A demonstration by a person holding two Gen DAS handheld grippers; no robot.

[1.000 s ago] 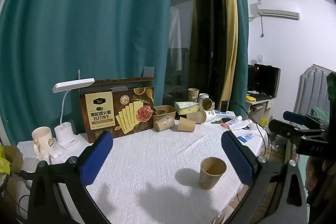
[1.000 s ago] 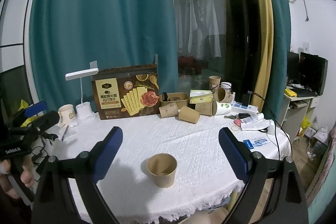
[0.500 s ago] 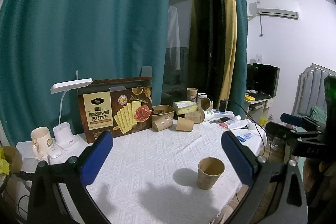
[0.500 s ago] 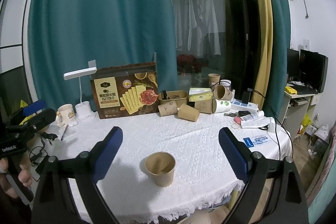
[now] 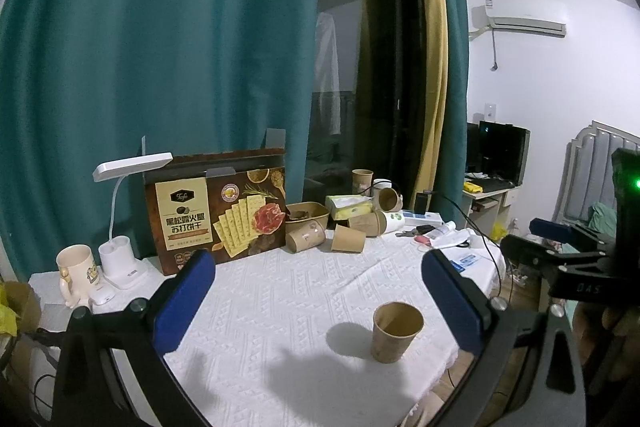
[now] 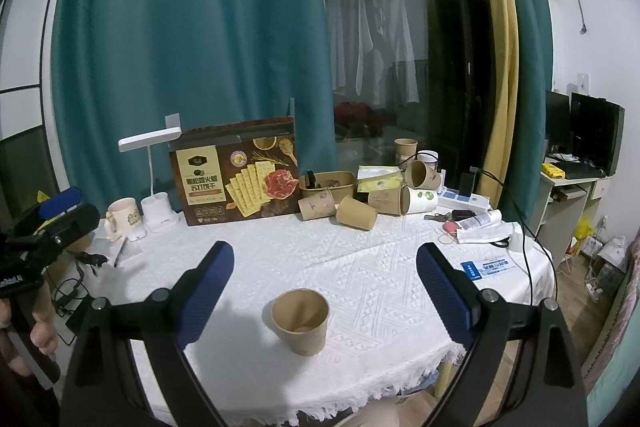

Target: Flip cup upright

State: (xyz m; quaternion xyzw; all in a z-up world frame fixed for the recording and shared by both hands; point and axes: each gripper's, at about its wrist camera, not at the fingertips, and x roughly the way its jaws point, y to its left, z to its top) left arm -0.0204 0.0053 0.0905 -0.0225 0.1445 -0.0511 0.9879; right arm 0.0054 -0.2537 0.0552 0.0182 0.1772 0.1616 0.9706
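Note:
A brown paper cup (image 5: 396, 331) stands upright, mouth up, on the white tablecloth (image 5: 280, 307) near the table's front edge. It also shows in the right wrist view (image 6: 301, 320). My left gripper (image 5: 320, 303) is open and empty, held back from the cup, which sits toward its right finger. My right gripper (image 6: 326, 293) is open and empty, with the cup between and slightly ahead of its fingers, untouched. Each gripper shows at the edge of the other's view.
At the table's back stand a cracker box (image 6: 236, 173), a white desk lamp (image 6: 154, 179), a mug (image 6: 120, 217), several toppled paper cups (image 6: 356, 213), a tissue pack and a power strip (image 6: 464, 201). Papers lie at the right.
Both views have drifted slightly back and up from the table. The cup has stayed upright in place and both grippers have stayed open.

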